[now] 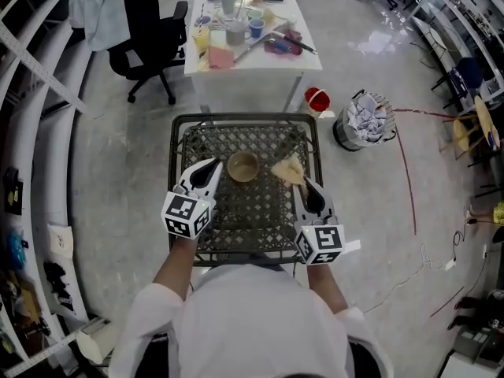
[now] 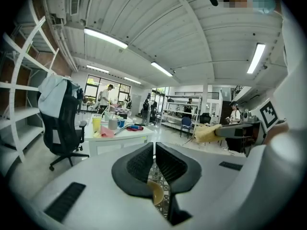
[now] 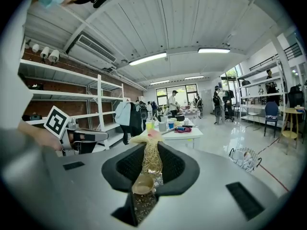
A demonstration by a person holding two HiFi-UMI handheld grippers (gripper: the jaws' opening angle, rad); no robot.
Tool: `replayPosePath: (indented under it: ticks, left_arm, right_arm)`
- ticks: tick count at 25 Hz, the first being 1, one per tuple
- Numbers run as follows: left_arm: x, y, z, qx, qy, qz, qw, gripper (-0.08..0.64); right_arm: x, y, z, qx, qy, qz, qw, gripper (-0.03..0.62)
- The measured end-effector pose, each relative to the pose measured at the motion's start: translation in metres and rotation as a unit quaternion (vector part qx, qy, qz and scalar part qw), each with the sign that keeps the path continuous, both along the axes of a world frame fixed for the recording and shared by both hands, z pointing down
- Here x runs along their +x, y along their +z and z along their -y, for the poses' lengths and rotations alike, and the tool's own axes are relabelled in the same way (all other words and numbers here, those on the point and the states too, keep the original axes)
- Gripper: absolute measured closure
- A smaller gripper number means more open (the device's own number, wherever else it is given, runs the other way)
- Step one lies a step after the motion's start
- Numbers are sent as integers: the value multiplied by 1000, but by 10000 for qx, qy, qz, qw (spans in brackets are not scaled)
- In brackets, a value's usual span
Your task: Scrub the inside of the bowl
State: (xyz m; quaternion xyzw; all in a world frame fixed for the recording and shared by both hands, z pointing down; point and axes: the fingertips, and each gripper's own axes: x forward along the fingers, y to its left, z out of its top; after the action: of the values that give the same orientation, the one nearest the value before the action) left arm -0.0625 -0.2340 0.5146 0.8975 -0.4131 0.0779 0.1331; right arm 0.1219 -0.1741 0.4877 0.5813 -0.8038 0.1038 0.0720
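A tan bowl (image 1: 242, 166) stands upright in the middle of a black wire-mesh table (image 1: 244, 119). My left gripper (image 1: 213, 166) sits just left of the bowl, shut and holding nothing; in its own view the left gripper (image 2: 154, 145) has its jaws together and the bowl (image 2: 156, 191) shows below them. To the right of the bowl, my right gripper (image 1: 303, 181) is shut on a yellow scrubber (image 1: 288, 168). In the right gripper view the scrubber (image 3: 151, 157) is pinched in the right gripper (image 3: 152, 145), above the bowl (image 3: 143, 185).
Beyond the mesh table stands a white table (image 1: 287, 53) crowded with cups and cloths, with a black office chair (image 1: 146, 34) to its left. A red object (image 1: 317, 98) and a wire bin of paper (image 1: 366, 120) sit on the floor at right. White shelving (image 1: 39, 132) runs along the left.
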Motion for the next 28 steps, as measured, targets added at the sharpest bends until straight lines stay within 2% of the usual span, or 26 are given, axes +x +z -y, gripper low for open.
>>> replayPosePath:
  ticks: [5,16,23,28]
  left_arm:
    - [16,20,15,-195,55,-13,9998,520]
    - [29,94,37,-1012,-3,205,9947,520]
    - [23,143,45,-1714,-190,212,9848,520]
    - [18,176,46,-2403,-367,103,9700,520]
  right_arm:
    - [9,6,7,-82,4,-42,10000,503]
    - [6,17,25,-206,-173,-18,9996,503]
    - [1,22,31,-268,-221,-16,9994,503]
    - [2,25,36,-304,-238,-23,9993,503]
